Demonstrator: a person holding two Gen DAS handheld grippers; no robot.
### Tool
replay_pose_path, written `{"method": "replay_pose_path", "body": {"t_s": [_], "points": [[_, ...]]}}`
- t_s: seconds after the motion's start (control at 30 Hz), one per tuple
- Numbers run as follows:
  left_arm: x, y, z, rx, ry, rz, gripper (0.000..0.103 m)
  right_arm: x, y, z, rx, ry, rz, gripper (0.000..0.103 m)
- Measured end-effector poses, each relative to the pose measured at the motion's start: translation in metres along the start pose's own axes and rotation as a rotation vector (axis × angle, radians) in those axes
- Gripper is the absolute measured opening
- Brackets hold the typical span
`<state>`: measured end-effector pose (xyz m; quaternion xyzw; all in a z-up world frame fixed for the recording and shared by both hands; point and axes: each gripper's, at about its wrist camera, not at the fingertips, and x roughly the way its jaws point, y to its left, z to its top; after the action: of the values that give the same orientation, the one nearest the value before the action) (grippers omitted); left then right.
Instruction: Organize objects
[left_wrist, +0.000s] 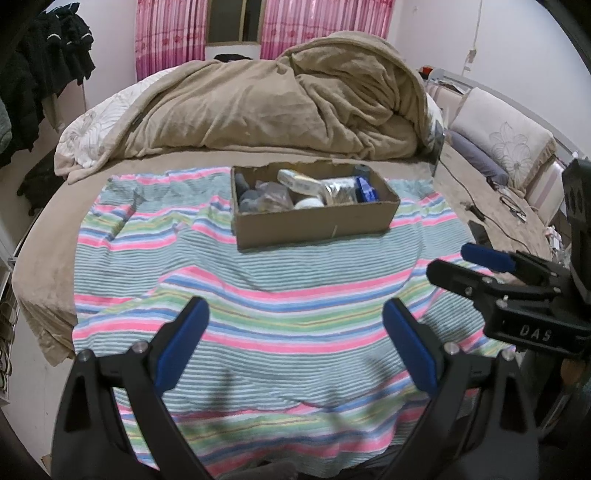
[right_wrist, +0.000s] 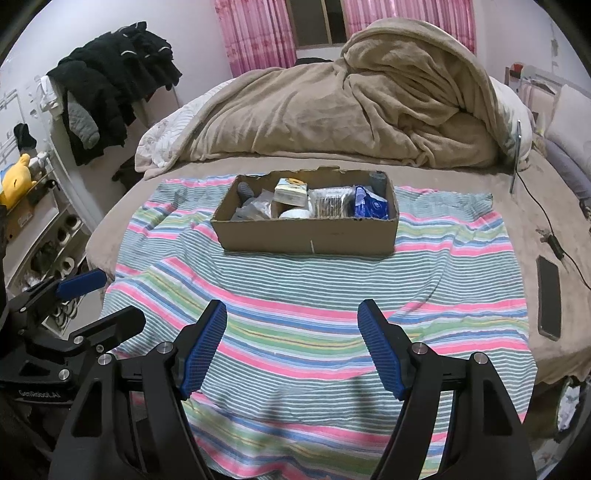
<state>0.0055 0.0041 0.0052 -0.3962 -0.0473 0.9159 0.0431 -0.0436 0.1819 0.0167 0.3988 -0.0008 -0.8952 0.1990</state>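
Note:
A shallow cardboard box sits on a striped towel on the bed; it also shows in the right wrist view. It holds several small items: a cream packet, a white round thing, a silvery packet, a blue packet and clear bags. My left gripper is open and empty above the near towel, well short of the box. My right gripper is open and empty too, beside it. Each gripper shows in the other's view: the right gripper and the left gripper.
A rumpled tan blanket is heaped behind the box. A dark phone and a cable lie on the bed to the right. Dark clothes hang at the left wall above a shoe shelf. Pillows lie far right.

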Motion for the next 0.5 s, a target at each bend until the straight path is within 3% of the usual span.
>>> {"method": "replay_pose_path", "body": {"t_s": [0.5], "points": [[0.0055,0.0004,0.0035,-0.003,0.007,0.0,0.096,0.0062,-0.0041,0.0033,0.002,0.005,0.002,0.076]]}}
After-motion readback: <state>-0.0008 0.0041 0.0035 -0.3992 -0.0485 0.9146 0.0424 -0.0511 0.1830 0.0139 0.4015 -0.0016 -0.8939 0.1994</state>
